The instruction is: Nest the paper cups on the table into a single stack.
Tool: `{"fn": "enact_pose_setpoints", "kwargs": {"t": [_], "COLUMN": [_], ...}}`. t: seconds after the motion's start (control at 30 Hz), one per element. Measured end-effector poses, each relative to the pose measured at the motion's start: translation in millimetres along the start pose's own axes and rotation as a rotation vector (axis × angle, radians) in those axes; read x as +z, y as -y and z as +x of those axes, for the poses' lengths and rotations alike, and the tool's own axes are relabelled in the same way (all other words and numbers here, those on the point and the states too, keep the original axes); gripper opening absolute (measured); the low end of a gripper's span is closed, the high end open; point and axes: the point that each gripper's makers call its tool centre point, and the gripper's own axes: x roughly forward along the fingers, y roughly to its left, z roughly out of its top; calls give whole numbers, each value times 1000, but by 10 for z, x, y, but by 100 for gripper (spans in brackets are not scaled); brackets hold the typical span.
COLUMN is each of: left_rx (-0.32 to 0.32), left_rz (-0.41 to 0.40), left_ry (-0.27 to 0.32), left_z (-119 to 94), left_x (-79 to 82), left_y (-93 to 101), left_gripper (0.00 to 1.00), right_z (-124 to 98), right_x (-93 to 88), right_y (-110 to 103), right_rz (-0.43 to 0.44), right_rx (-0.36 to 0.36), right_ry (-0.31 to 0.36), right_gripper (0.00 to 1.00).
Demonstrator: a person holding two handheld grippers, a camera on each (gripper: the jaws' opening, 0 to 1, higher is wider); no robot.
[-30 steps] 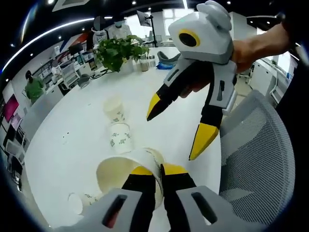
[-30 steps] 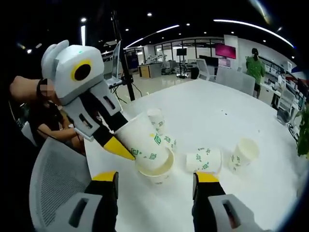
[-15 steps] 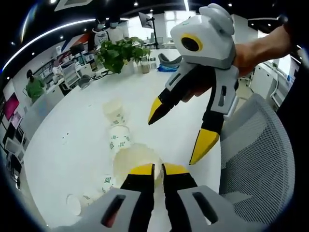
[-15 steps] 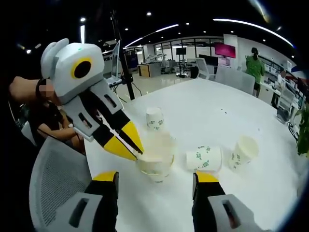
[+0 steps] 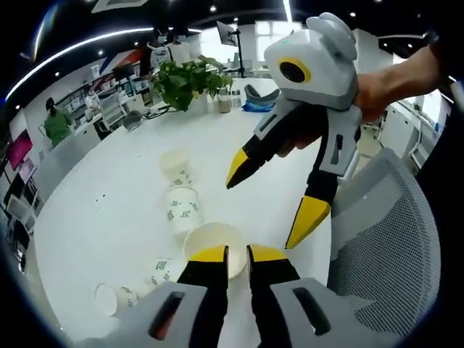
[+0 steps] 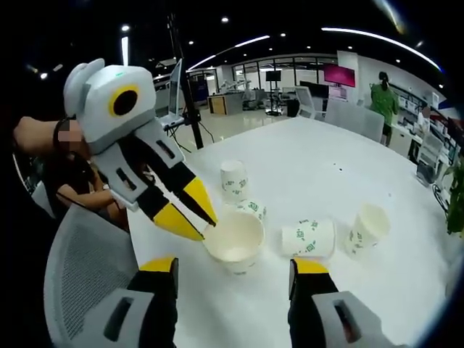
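Observation:
A wide paper cup (image 6: 233, 243) stands upright near the table edge, nested in another cup below it. My left gripper (image 5: 237, 255) has its jaws almost together on the near rim of this cup (image 5: 214, 241); it enters the right gripper view from the left (image 6: 196, 214). My right gripper (image 6: 233, 266) is open and empty just in front of the stack, and hangs above it in the left gripper view (image 5: 272, 196). One loose cup (image 6: 233, 177) stands upright, and others lie on their sides (image 6: 308, 239), (image 6: 365, 228), (image 5: 183, 209).
The white table (image 5: 109, 203) is round, and a grey mesh chair (image 5: 384, 239) stands right at its near edge by the stack. A potted plant (image 5: 185, 80) and small items sit at the far side. A person (image 6: 380, 101) stands far off.
The left gripper swung the tilted cup upright and lowered it into the cup on the table. Its jaws look slightly further apart now. The right gripper has stayed open nearby.

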Motion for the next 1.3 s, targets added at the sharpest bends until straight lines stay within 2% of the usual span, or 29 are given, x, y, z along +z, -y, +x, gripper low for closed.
{"fn": "enact_pose_setpoints", "kwargs": {"t": [0.17, 0.33, 0.53, 0.77, 1.1, 1.3], "left_rx": [27, 87, 173, 240, 288, 321], "left_rz": [-86, -187, -328, -436, -520, -545], "left_ry": [56, 121, 186, 194, 194, 202], "left_z": [-87, -249, -487, -668, -697, -742], "left_x": [-5, -35, -234, -549, -946, -1000], "left_y": [-34, -119, -255, -229, -197, -190], "left_gripper": [15, 25, 33, 42, 47, 50], "right_z": [11, 30, 26, 3, 7, 35], "right_x": [28, 49, 57, 87, 132, 180], "right_y": [-2, -9, 3, 44, -8, -19], "right_rz": [0, 2, 16, 47, 76, 87], "right_rx": [0, 0, -5, -15, -18, -21], "right_ry": [1, 1, 1, 16, 29, 38], "right_gripper": [61, 61, 60, 58, 57, 56]}}
